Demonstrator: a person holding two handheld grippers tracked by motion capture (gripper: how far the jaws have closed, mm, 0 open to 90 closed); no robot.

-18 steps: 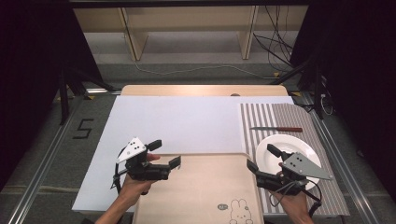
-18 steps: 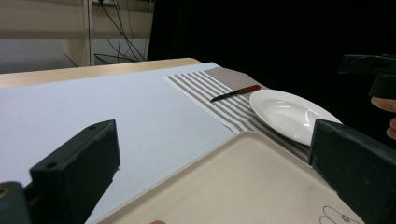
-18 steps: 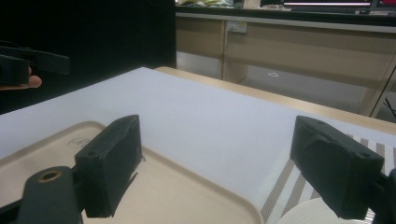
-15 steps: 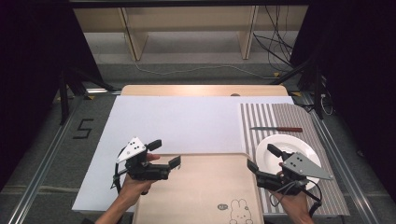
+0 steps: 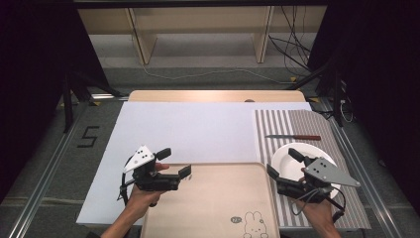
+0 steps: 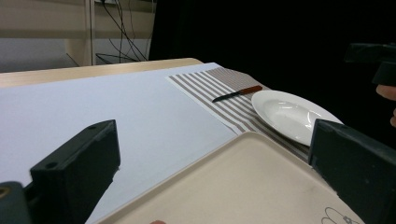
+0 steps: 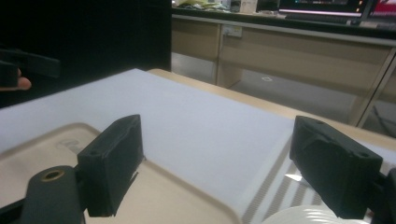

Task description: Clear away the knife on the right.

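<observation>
My left gripper (image 5: 174, 162) hovers open over the far left corner of a beige tray (image 5: 213, 198) that has a rabbit drawing near its front edge. In the left gripper view its two black jaws stand wide apart above the tray (image 6: 243, 186) with nothing between them. My right gripper (image 5: 282, 162) is open too, between the tray's right edge and a white plate (image 5: 287, 154). The right gripper view has the tray's corner (image 7: 163, 196) and the plate's rim (image 7: 299, 217) below its parted jaws.
A knife (image 5: 292, 137) with a reddish handle lies on a striped mat (image 5: 282, 124) just beyond the plate. A white sheet (image 5: 188, 129) covers the table's middle and far side. Shelving and cables stand behind the table.
</observation>
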